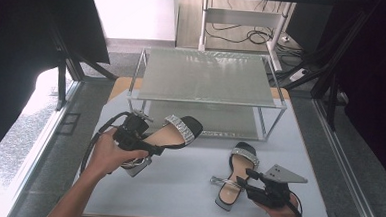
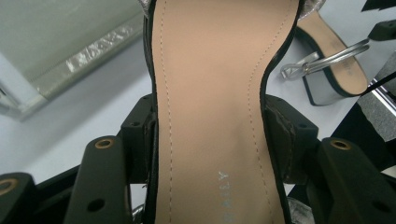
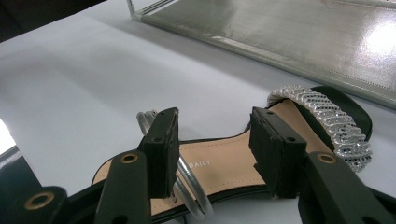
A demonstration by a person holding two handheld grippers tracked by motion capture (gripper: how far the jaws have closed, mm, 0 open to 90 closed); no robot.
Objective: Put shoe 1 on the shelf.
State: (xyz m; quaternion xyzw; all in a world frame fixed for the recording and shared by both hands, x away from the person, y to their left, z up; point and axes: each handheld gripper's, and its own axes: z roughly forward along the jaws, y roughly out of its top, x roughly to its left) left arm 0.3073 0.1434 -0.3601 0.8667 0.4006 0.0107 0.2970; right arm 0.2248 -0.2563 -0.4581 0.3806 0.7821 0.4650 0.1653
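Sandals, two of them, look bound for the two-tier rack (image 1: 207, 79) at the far side of the counter (image 1: 187, 188). I've got the left sandal (image 1: 172, 132) held off the counter in the left gripper (image 1: 151, 147), toe strap pointing toward the rack's lower shelf. In the left gripper view the fingers (image 2: 140, 140) are clenched across the waist of the sole, one pad on each edge, insole facing the camera. Grip reads solid.

Right sandal (image 1: 235, 173) lies flat on the counter, near right, toe strap toward the rack, ankle loop out to its left. Right gripper (image 1: 249, 184) sits over its heel end. In the right gripper view the fingers (image 3: 163, 149) straddle the insole with visible gaps either side, so released, not on it (the silver ankle loop lies just beside the left-hand pad in that view and could snag).

Step in hand, as I read it: carrying the first sandal to the rack, second one staged for pickup.

Next move: carry the left sandal forward, toe first, keep it low enough to pass under the top shelf, set it level on the lower shelf, then let go. For the right: lower and clench across the sole, clear of the loop.
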